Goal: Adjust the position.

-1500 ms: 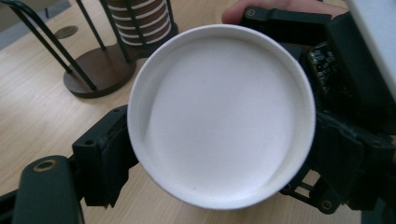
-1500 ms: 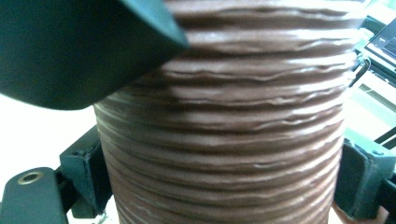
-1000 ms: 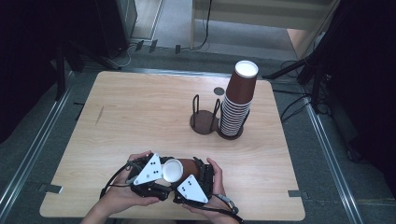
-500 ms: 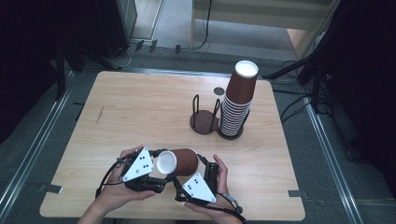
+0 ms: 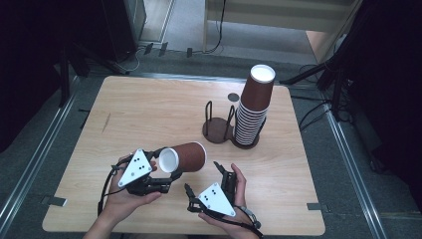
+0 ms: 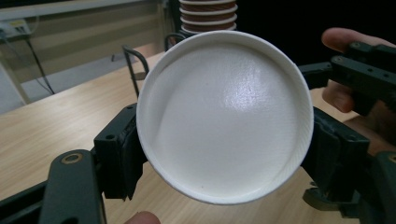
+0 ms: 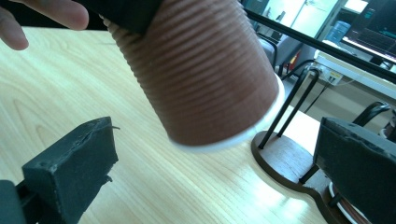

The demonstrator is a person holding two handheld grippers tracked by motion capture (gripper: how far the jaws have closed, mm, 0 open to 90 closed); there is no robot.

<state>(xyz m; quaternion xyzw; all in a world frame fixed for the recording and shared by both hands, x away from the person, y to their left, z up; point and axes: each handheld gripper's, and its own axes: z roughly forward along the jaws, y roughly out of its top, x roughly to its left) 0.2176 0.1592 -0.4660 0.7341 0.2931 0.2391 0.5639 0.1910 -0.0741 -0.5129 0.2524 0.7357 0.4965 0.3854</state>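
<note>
A brown ribbed paper cup (image 5: 185, 156) lies on its side just above the table, near the front edge. My left gripper (image 5: 168, 163) is shut on its base end. In the left gripper view the cup's white base (image 6: 224, 121) faces the camera, with a black pad (image 6: 119, 154) pressed on each side. My right gripper (image 5: 203, 177) stands open just right of the cup and below it. In the right gripper view the cup's mouth end (image 7: 201, 79) hangs ahead of the spread fingers (image 7: 74, 163), untouched by them.
A tall stack of upturned brown cups (image 5: 255, 107) stands at the back right of the wooden table (image 5: 149, 109). Beside it is a wire cup holder (image 5: 219, 124) on a round dark base, its slot empty. A person's hands hold both grippers at the front edge.
The two hands have drawn apart. My left gripper has carried the cup to the left, and the cup's brown side now shows between the grippers.
</note>
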